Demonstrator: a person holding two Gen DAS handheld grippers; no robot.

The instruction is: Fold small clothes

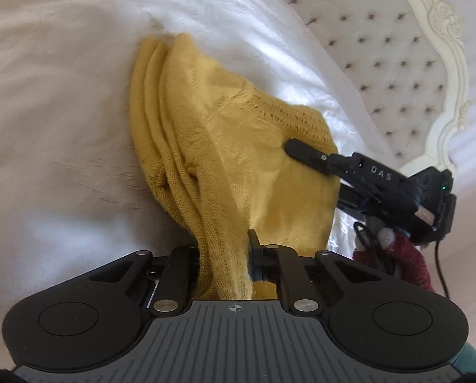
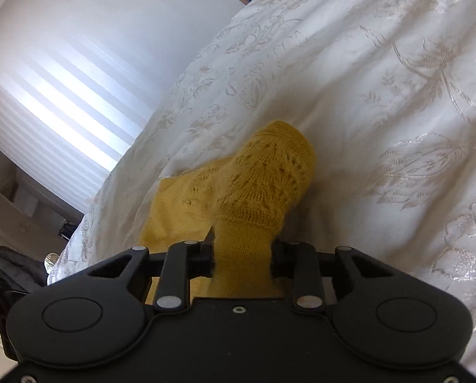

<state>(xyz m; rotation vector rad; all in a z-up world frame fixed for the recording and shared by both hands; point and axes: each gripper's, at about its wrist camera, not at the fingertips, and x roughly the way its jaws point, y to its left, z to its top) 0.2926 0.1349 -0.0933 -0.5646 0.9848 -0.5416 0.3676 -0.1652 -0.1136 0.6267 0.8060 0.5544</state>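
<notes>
A mustard-yellow knit garment [image 1: 225, 134] hangs bunched above the white bedspread [image 1: 62, 95]. My left gripper [image 1: 222, 255] is shut on a thick fold of it, the cloth filling the gap between the fingers. My right gripper [image 1: 298, 148] shows in the left wrist view, clamped on the garment's right edge. In the right wrist view the right gripper [image 2: 242, 249] is shut on a bunch of the yellow knit [image 2: 263, 178], whose lace-patterned part bulges ahead of the fingers.
The white embroidered bedspread [image 2: 381, 95] lies under everything. A tufted cream headboard [image 1: 391, 57] stands at the right. A bright window with blinds [image 2: 62, 89] and dark items on the floor [image 2: 11, 265] lie beyond the bed's edge.
</notes>
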